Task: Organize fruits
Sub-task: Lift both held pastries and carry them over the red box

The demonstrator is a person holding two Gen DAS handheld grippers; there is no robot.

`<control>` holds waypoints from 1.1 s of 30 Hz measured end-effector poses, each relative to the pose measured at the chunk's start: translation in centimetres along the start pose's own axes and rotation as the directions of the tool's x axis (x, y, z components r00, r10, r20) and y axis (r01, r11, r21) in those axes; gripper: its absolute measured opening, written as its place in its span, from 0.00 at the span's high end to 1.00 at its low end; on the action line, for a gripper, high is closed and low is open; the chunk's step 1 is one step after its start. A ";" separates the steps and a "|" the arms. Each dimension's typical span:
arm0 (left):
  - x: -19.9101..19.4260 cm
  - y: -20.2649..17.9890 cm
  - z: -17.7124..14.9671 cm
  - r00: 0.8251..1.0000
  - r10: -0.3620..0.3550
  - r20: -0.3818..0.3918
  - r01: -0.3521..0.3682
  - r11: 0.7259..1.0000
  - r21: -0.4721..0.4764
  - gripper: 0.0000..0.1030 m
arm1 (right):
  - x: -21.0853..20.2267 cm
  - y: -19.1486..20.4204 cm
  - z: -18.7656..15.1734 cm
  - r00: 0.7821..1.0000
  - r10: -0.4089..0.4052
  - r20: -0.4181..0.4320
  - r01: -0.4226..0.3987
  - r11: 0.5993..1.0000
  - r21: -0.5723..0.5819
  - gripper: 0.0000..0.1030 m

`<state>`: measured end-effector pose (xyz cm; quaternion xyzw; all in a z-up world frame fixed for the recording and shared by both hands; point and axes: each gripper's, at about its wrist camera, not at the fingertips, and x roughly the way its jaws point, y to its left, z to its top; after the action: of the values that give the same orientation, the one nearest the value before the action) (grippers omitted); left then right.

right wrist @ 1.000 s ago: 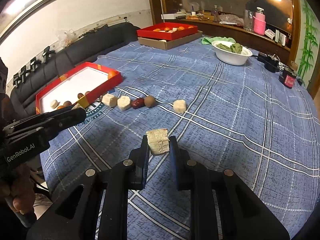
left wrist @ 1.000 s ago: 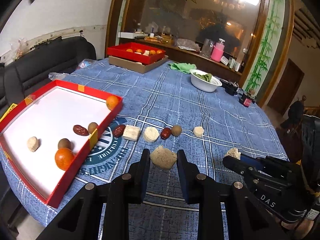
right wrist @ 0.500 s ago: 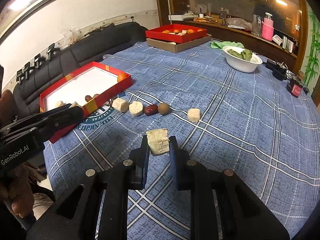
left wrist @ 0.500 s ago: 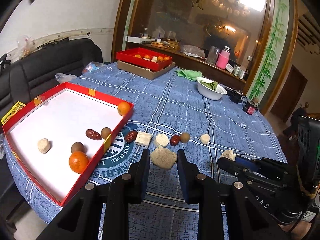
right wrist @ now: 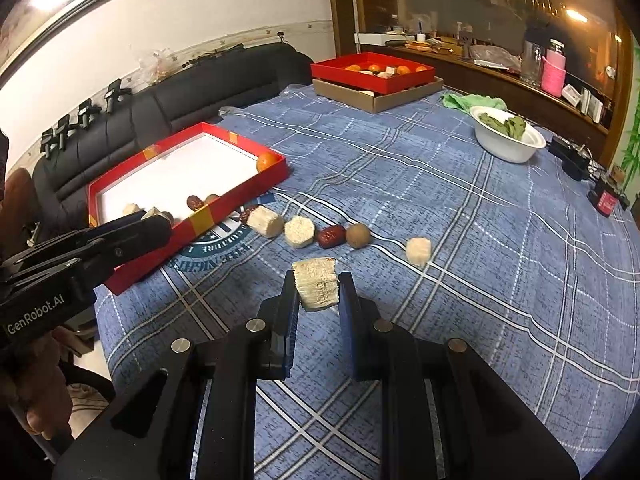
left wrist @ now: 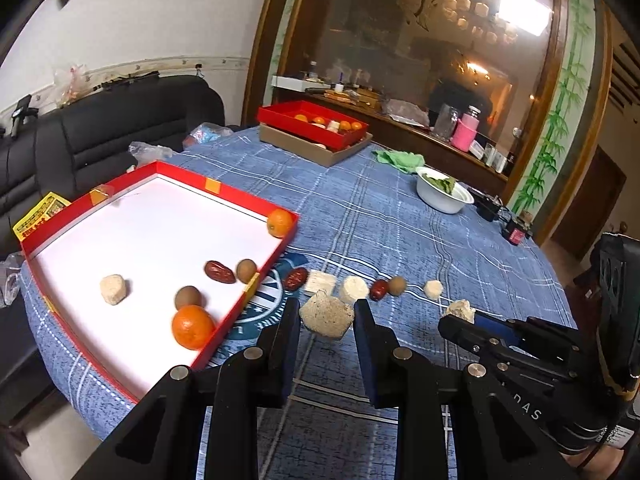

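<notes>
My left gripper [left wrist: 327, 312] is shut on a beige hexagonal cake [left wrist: 326, 315], held above the cloth near the corner of the red tray [left wrist: 224, 192]. The tray holds two oranges [left wrist: 192, 326], a red date [left wrist: 219, 271], two brown fruits and a beige cake [left wrist: 113, 289]. My right gripper [right wrist: 318, 285] is shut on a pale square cake [right wrist: 317, 284], held above the cloth. A row lies on the table: date [right wrist: 331, 235], brown fruit [right wrist: 357, 235], several pale cakes [right wrist: 298, 231]. The right gripper also shows in the left wrist view [left wrist: 460, 314].
A second red tray of fruit on a cardboard box [right wrist: 374, 74] stands at the far side. A white bowl of greens [right wrist: 506, 134], a green cloth and small dark items lie far right. A black sofa [left wrist: 100, 128] borders the table's left edge.
Both grippers have risen and drawn back with their cakes held; the tray and the row of fruit now sit farther ahead in both views. The left gripper has moved toward the tray.
</notes>
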<state>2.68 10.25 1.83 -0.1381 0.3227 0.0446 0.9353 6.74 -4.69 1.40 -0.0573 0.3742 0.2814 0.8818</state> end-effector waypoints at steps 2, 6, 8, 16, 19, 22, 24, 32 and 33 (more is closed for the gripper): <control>0.0 0.5 0.2 1.000 0.021 0.001 -0.021 1.000 -0.011 0.75 | 0.2 0.3 0.3 1.000 0.006 0.000 -0.006 1.000 -0.005 0.83; 0.4 1.9 0.5 0.998 0.064 -0.006 -0.064 0.997 -0.039 0.75 | 0.6 1.2 0.9 1.000 0.021 0.005 -0.021 1.000 -0.022 0.83; 0.6 2.6 0.7 0.996 0.085 -0.011 -0.085 0.995 -0.052 0.75 | 0.8 1.7 1.3 1.000 0.030 0.008 -0.030 0.999 -0.033 0.83; 1.1 5.0 1.3 0.989 0.146 -0.011 -0.147 0.986 -0.083 0.75 | 1.8 3.8 2.8 0.998 0.059 0.011 -0.058 0.996 -0.071 0.82; 1.4 5.9 1.6 0.986 0.169 -0.013 -0.169 0.981 -0.095 0.75 | 2.5 5.0 3.5 0.997 0.073 0.009 -0.072 0.994 -0.087 0.82; 1.6 6.9 1.8 0.982 0.189 -0.015 -0.189 0.976 -0.108 0.75 | 3.2 5.9 4.1 0.996 0.087 0.005 -0.086 0.991 -0.100 0.82; 1.8 7.6 2.0 0.979 0.201 -0.016 -0.202 0.973 -0.115 0.75 | 3.7 6.6 4.5 0.995 0.097 0.001 -0.096 0.990 -0.107 0.82; 2.5 9.6 2.9 0.967 0.254 -0.012 -0.253 0.957 -0.140 0.75 | 5.8 8.6 6.3 0.993 0.121 -0.012 -0.122 0.984 -0.129 0.82; 2.6 9.9 3.0 0.966 0.259 -0.012 -0.258 0.955 -0.143 0.75 | 6.0 8.9 6.5 0.992 0.123 -0.015 -0.124 0.984 -0.129 0.82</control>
<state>4.83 20.59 0.22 -0.1612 0.3309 0.1901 0.9101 9.43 7.49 2.82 -0.0924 0.3609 0.3591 0.8558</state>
